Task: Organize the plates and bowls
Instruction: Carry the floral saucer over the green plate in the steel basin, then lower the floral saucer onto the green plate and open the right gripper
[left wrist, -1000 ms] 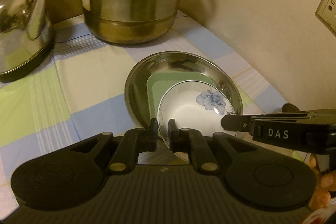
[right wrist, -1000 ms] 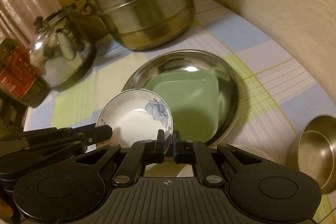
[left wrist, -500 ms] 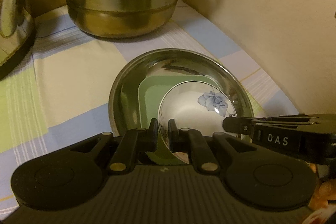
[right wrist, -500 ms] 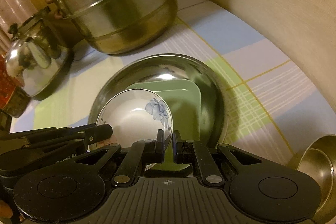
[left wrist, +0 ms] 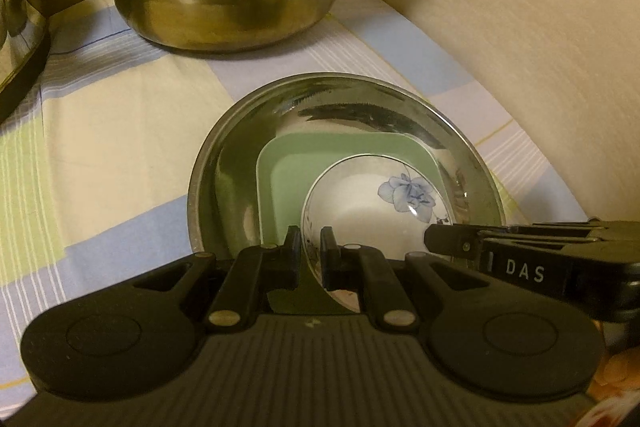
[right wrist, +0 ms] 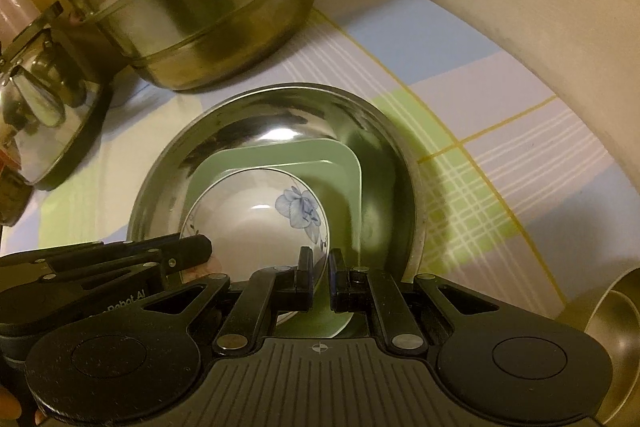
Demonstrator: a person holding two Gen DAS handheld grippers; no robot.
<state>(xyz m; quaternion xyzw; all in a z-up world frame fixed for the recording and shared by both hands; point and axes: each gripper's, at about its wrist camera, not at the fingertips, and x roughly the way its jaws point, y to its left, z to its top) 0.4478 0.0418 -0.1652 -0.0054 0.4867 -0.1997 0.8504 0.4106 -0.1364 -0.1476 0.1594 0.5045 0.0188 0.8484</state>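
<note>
Both grippers (2, clamped) have lowered the floral bowl (left wrist: 372, 203) nearer the green plate (left wrist: 288, 171)

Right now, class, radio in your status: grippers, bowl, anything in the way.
Left gripper and right gripper both shut on white bowl rim. Bowl over green plate inside steel basin. Nothing in the way.

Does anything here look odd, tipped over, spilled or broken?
Nothing spilled or broken that I can see. The only unusual sight: both tongs, left and right, pinch opposite rims of the flowered bowl, holding it over the green square plate that lies inside the big steel bowl.
</note>
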